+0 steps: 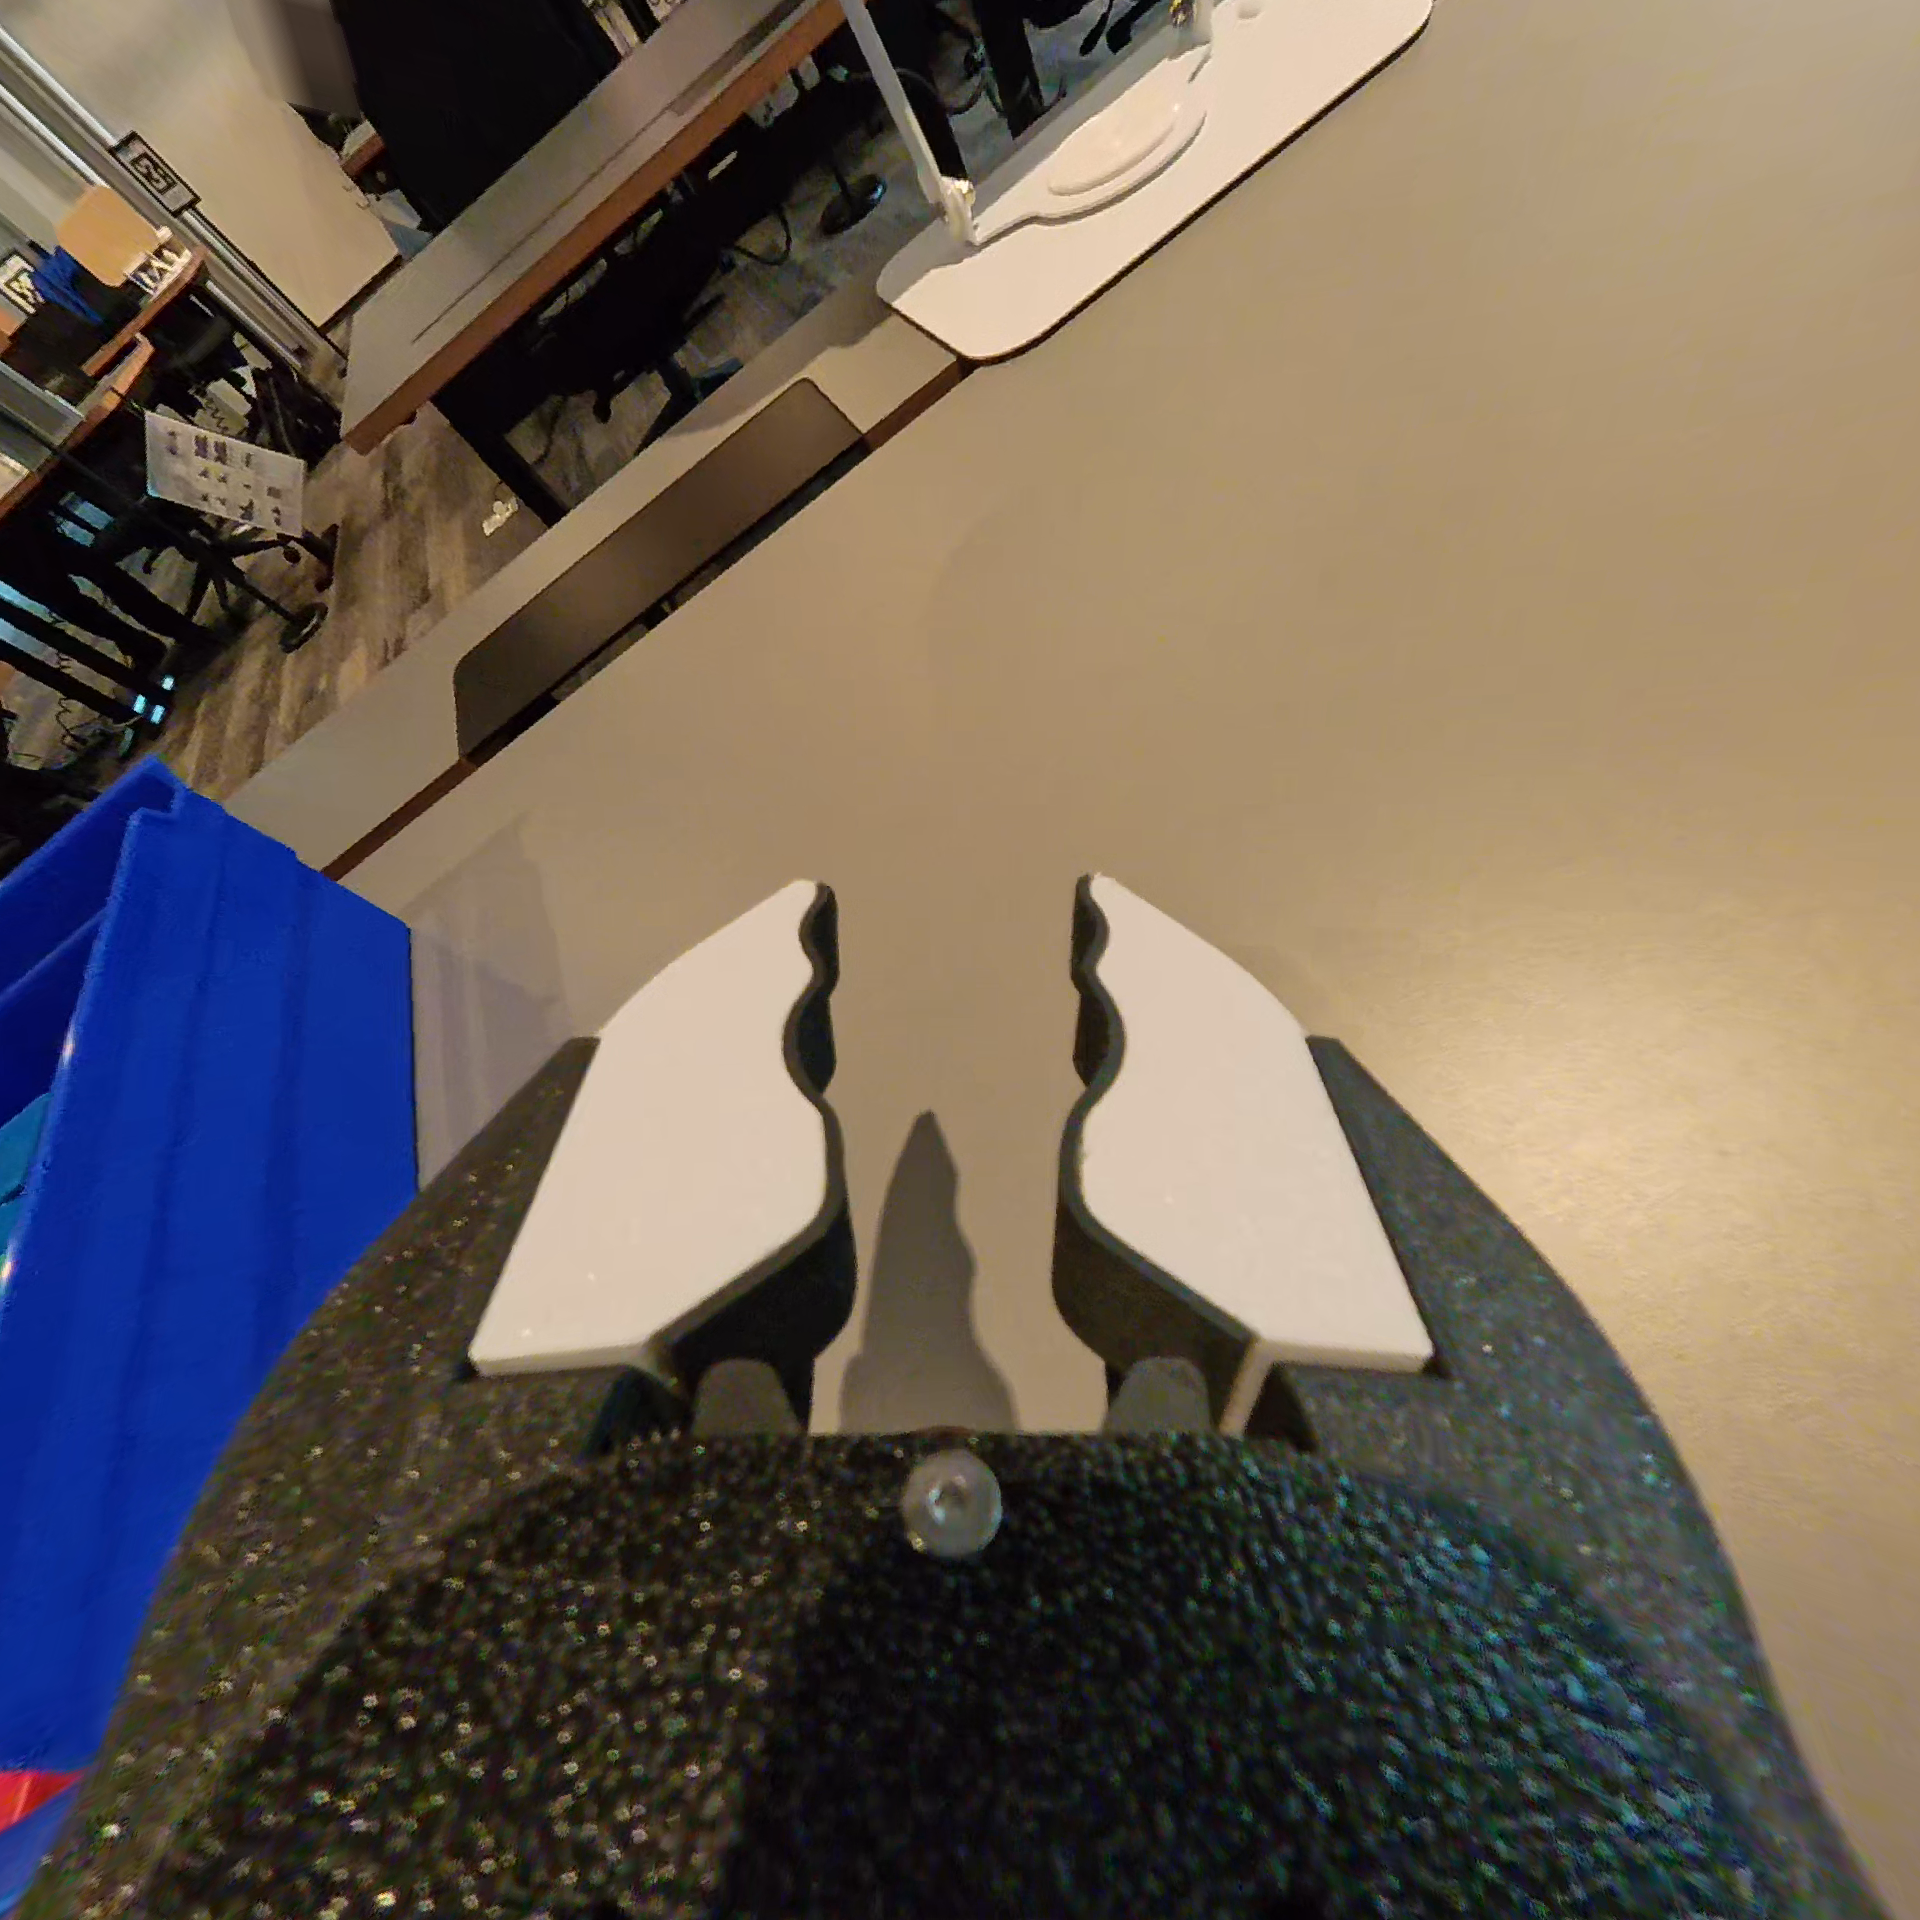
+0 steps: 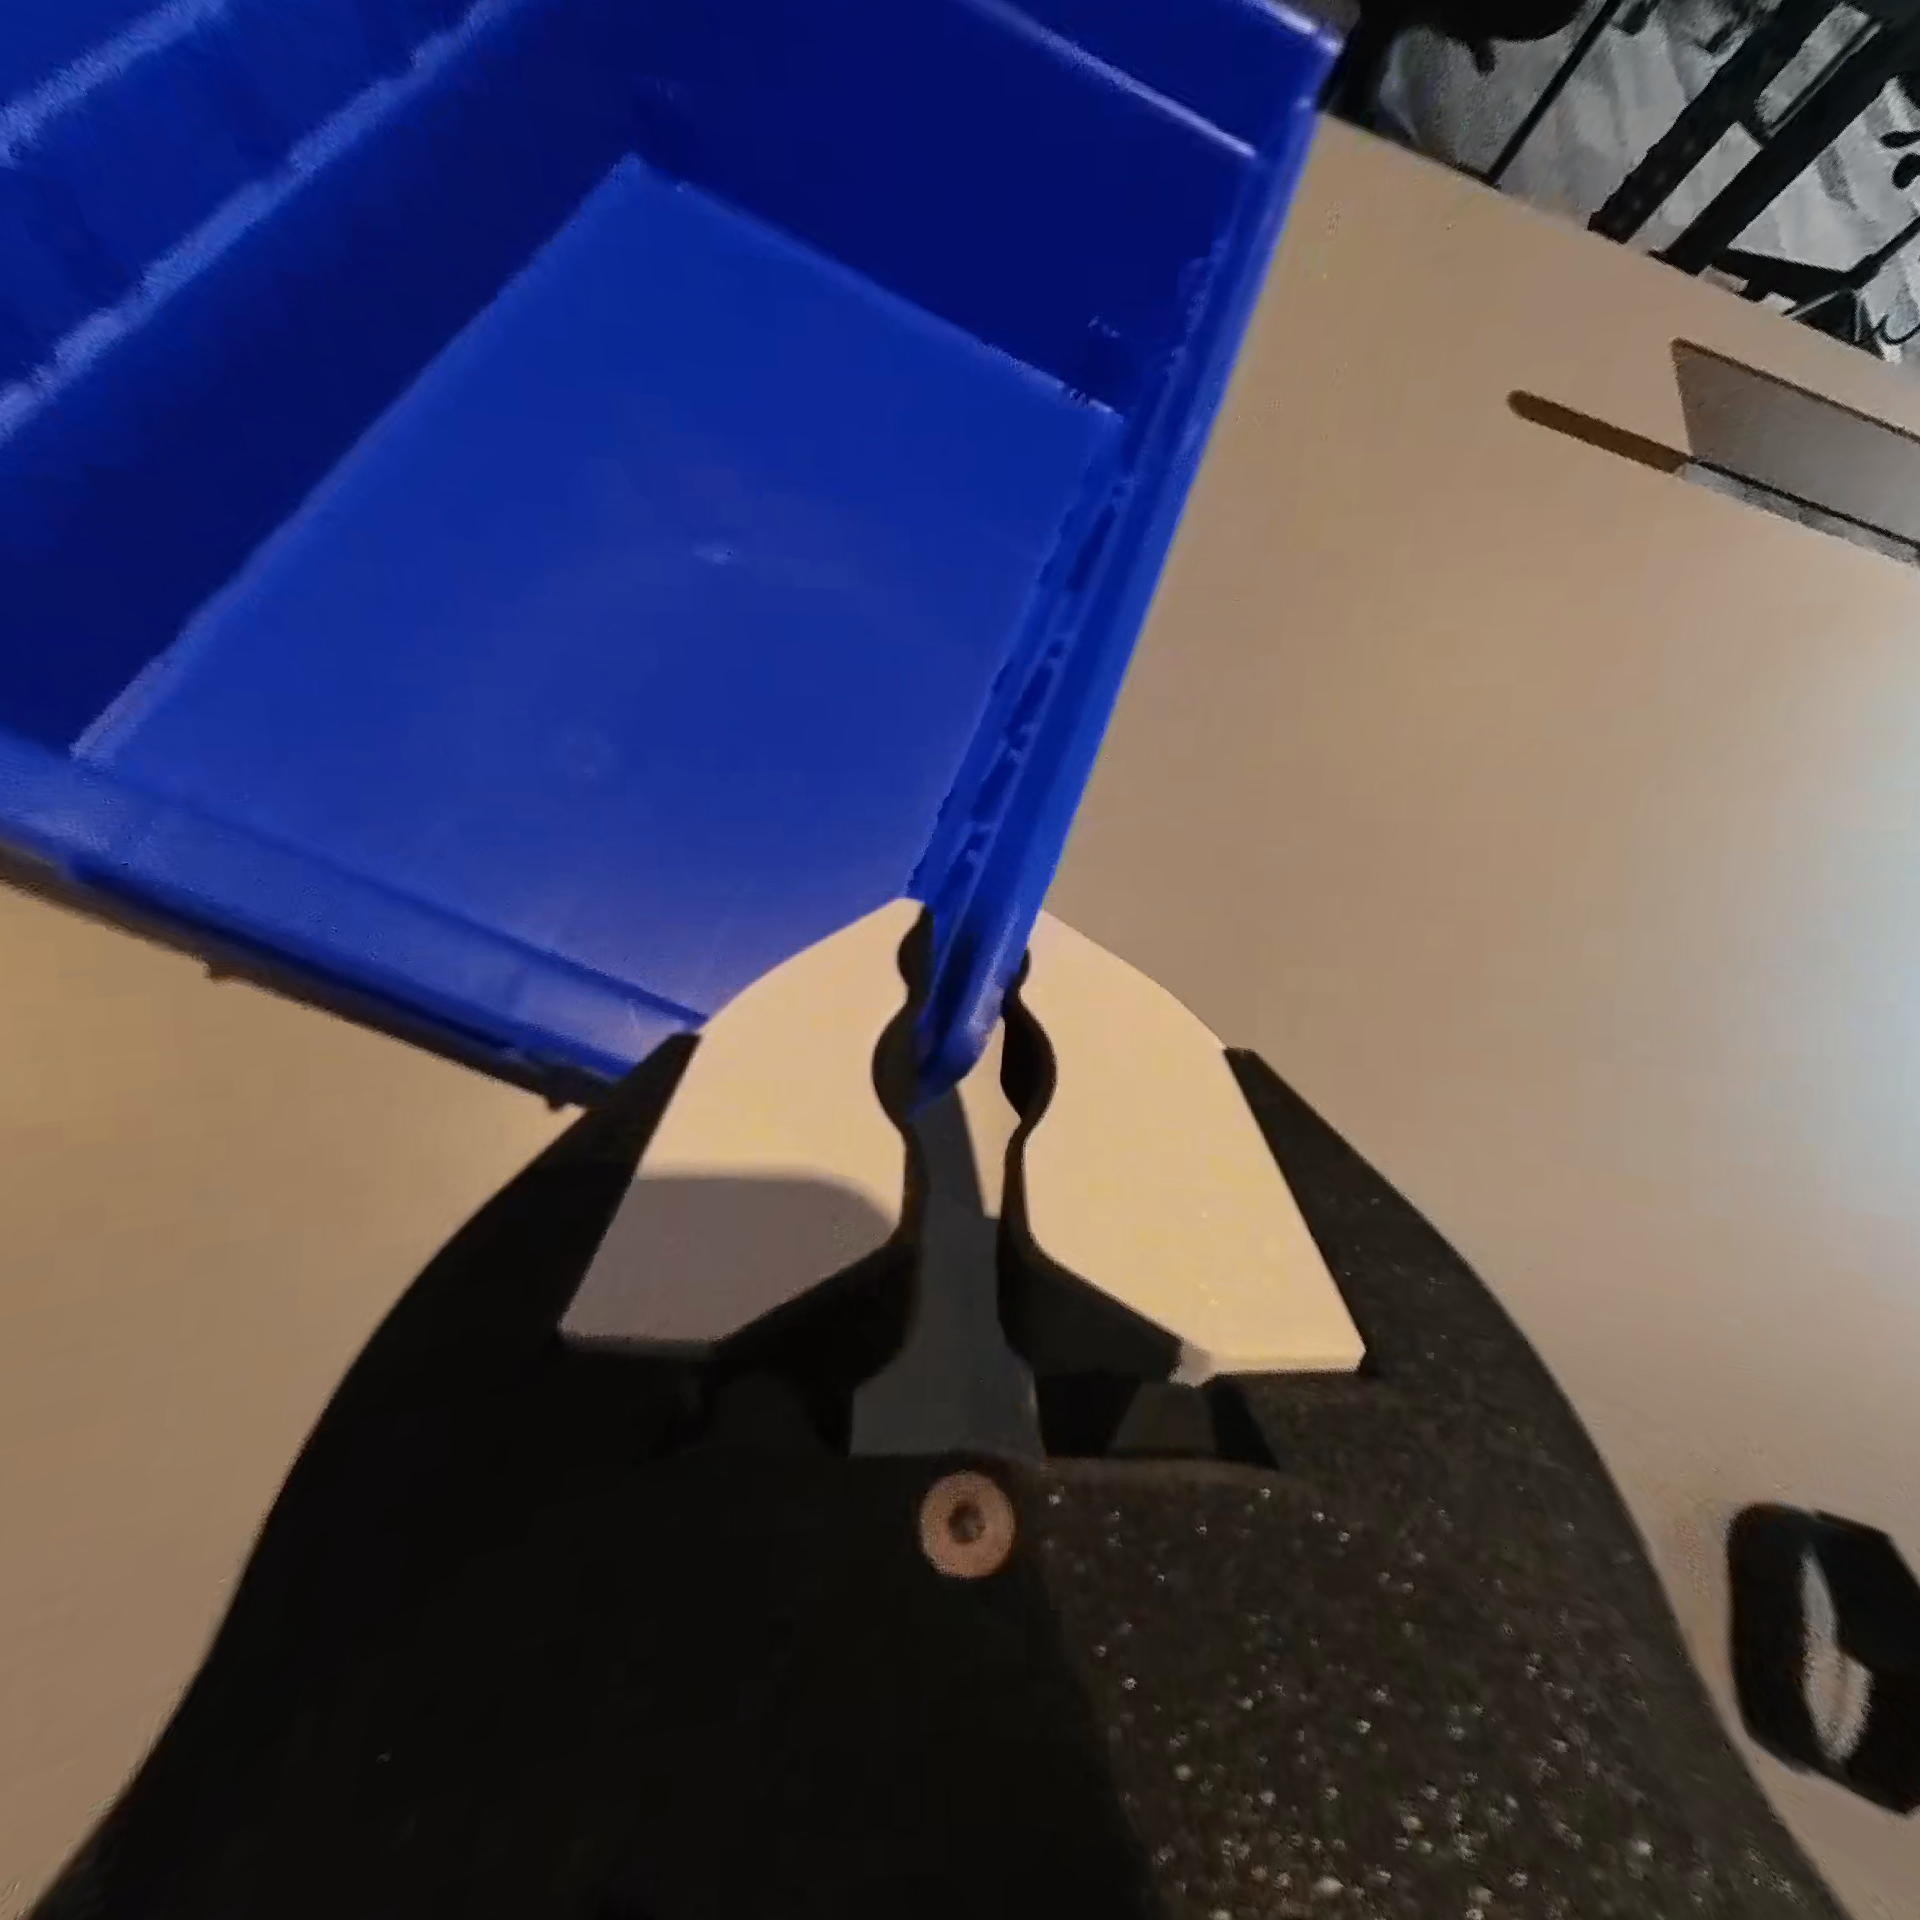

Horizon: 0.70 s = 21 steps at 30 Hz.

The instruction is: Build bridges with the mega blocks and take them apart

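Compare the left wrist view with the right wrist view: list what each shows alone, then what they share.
Left wrist view only: the left gripper, open over bare table, a white mat at the far edge, and desks and chairs beyond.

Right wrist view only: the right gripper closed on the rim corner of the blue bin, the bin's bare floor with no blocks visible, and a black object lying on the table to the right.

Both: the blue bin, seen from outside in the left wrist view, and the tan tabletop.

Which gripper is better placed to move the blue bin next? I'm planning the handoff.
Right. The right gripper is already shut on the bin's corner wall; the left gripper is open over bare table, the bin beside it.
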{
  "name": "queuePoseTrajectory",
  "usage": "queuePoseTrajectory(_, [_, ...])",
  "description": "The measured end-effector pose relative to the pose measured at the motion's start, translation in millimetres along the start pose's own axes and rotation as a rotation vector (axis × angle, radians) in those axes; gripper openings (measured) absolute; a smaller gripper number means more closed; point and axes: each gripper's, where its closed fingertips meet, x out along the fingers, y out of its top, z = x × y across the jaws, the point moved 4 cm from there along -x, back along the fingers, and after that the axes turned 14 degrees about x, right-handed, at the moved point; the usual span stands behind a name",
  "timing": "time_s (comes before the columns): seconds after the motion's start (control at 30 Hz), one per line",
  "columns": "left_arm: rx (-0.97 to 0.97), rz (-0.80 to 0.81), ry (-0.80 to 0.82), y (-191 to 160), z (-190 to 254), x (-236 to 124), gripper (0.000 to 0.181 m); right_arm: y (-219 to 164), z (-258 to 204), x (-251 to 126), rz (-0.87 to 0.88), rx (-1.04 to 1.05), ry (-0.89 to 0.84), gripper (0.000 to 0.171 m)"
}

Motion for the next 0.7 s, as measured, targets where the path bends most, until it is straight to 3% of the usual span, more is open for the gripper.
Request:
queuePoseTrajectory(0.4, [0.0, -0.016, -0.031, -2, 5, 5, 0.042, 40, 54, 55, 0.069, 0.094, 0.06, 0.007])
queuePoseTrajectory(0.7, [-0.019, -0.013, -0.046, -3, 5, 7, 0.042, 63, 62, 85, 0.066, 0.103, 0.061, 0.006])
